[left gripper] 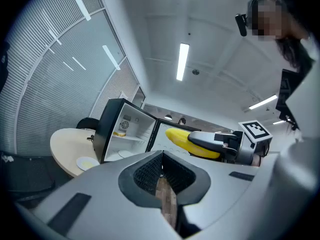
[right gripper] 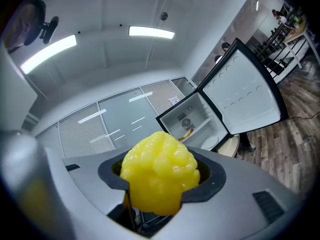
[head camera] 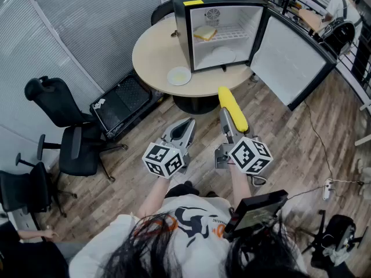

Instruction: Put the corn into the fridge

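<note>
A yellow corn cob [head camera: 232,108] sticks out of my right gripper [head camera: 229,120], whose jaws are shut on it; in the right gripper view the corn's knobbly tip [right gripper: 159,170] fills the space between the jaws. My left gripper [head camera: 184,133] is shut and holds nothing. From the left gripper view the corn [left gripper: 191,142] shows to the right, in front of the fridge. The small black fridge [head camera: 220,25] stands on the round table [head camera: 152,57] with its door [head camera: 293,59] swung wide open. Both grippers hang level over the wooden floor, short of the table.
Inside the fridge a sandwich [head camera: 204,34] lies on the wire shelf and a white plate [head camera: 223,55] rests on the bottom. Another plate [head camera: 179,76] sits on the table. Black office chairs [head camera: 61,123] and an open black case [head camera: 122,105] stand on the left.
</note>
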`<state>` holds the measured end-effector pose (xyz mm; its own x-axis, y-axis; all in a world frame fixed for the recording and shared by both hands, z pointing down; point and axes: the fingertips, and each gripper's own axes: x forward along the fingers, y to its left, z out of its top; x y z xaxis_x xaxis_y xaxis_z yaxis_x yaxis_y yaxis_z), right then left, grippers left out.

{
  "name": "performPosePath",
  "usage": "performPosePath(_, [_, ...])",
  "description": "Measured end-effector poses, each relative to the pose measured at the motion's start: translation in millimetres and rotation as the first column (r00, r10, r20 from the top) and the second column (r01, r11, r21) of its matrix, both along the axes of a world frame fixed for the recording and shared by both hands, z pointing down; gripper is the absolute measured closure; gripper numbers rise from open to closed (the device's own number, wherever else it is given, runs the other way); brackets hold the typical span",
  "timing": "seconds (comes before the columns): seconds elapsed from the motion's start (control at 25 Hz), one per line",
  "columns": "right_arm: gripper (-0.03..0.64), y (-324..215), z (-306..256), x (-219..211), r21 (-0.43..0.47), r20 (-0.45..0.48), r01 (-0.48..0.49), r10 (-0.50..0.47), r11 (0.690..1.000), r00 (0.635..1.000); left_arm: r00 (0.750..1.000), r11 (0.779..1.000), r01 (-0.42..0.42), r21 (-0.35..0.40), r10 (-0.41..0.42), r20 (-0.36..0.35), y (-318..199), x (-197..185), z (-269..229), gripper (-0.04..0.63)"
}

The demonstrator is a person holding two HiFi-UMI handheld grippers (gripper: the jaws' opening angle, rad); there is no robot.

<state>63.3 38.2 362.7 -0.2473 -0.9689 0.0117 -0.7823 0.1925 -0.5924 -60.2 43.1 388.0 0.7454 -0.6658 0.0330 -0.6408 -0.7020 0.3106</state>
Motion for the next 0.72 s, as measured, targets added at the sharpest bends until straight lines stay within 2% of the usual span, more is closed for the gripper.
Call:
performPosePath(0.2, [0.365,4,7,-4,-0.019,-0.014,-0.001,0.000,1.000,1.000,0.998,0.999,-0.015,0.029,0.013,0.055,4,5,1,0.583])
performPosePath(0.4, [0.365,6,14,-7,-0.038,-0.027,0.001,-0.002,0.999,1.000,0.996,0.999,-0.043,0.026,0.041,0.082,12,12,7,0.583])
performPosePath(0.72, [0.365,9,16,-6,-0.045,0.015,0.009,-0.008,0.999,1.000,0.993,0.997,-0.070,0.035,0.066,0.099,19,19,6,0.583])
